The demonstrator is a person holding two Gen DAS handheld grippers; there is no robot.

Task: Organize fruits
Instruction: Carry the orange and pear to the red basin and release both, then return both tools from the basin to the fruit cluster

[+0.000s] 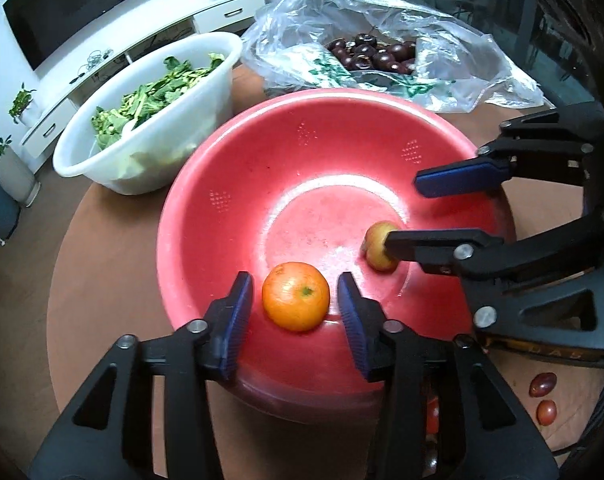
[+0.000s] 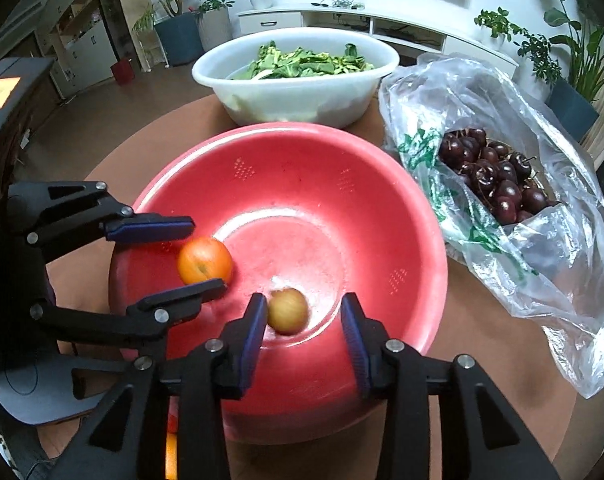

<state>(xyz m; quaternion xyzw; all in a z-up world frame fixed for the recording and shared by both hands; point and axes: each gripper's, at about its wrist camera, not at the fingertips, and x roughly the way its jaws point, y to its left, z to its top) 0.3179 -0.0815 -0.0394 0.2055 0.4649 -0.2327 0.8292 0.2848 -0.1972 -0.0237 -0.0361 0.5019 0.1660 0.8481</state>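
While both claws hang parted over the red plastic basin, the round orange lies loose between the left gripper pads, and the small yellow-red fruit sits just beside the right gripper left pad (neither clamped).

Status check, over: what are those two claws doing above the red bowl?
Left gripper open, orange loose between its fingers. Right gripper open, small apple beside one finger. Both fruits in red bowl. Nothing blocking.
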